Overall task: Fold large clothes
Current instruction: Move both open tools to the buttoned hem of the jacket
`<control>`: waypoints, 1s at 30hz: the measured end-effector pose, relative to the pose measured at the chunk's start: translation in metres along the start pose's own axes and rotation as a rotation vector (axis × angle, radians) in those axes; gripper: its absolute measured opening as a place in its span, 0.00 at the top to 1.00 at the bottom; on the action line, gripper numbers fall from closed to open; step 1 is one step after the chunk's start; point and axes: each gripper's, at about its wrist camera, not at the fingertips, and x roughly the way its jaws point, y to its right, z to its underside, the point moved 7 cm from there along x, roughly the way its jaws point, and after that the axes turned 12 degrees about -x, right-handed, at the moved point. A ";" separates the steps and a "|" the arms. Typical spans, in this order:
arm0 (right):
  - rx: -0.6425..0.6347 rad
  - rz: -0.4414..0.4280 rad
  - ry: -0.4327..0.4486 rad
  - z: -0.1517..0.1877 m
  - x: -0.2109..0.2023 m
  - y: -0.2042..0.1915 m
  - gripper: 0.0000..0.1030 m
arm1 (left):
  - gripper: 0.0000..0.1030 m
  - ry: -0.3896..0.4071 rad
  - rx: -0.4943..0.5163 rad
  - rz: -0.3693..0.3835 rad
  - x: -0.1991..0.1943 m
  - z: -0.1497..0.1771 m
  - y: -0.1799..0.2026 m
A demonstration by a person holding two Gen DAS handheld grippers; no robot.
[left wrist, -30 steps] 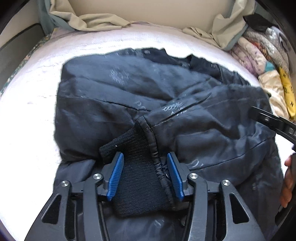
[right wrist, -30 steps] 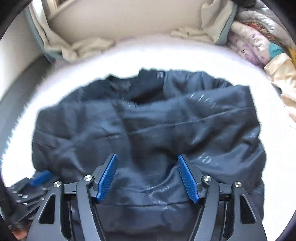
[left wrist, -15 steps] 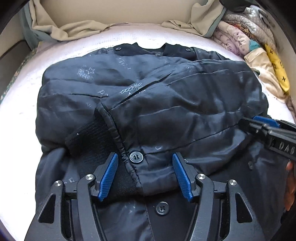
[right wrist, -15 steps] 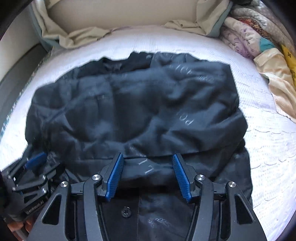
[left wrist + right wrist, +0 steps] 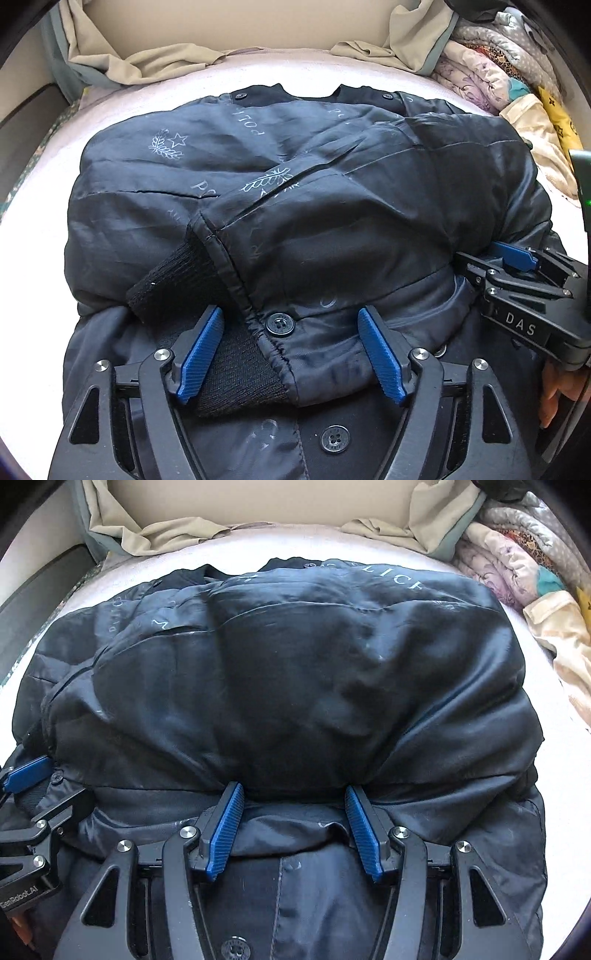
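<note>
Dark, shiny quilted cloth fills the left wrist view: a jacket [image 5: 303,206] is laid folded on a white bedspread [image 5: 33,266]. The left gripper [image 5: 291,354] is held over the near edge of the jacket, where a ribbed black cuff [image 5: 177,280] and a button [image 5: 280,324] are seen. Its jaws are opening, and the blue pads are set apart from the cloth lying between them. The right gripper [image 5: 509,258] is seen at the right edge, beside a hand [image 5: 554,387].

In the right wrist view the jacket [image 5: 295,686] is spread across the bedspread [image 5: 554,738]. The right gripper [image 5: 293,830] is lowered onto a fold of the jacket, fingers apart, with the cloth bunched between them. Whether the pads press it cannot be told. Folded bedding [image 5: 517,568] is piled at the far right.
</note>
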 end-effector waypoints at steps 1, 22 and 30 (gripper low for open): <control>0.003 -0.005 0.002 0.000 0.001 0.001 0.47 | 0.23 0.003 0.002 -0.002 0.000 0.001 0.001; 0.235 -0.126 0.077 -0.021 -0.083 0.064 0.32 | 0.20 0.027 -0.101 0.021 -0.049 -0.025 -0.042; 0.365 -0.081 -0.036 0.026 -0.078 0.128 0.32 | 0.20 0.022 -0.224 0.032 -0.068 -0.026 -0.091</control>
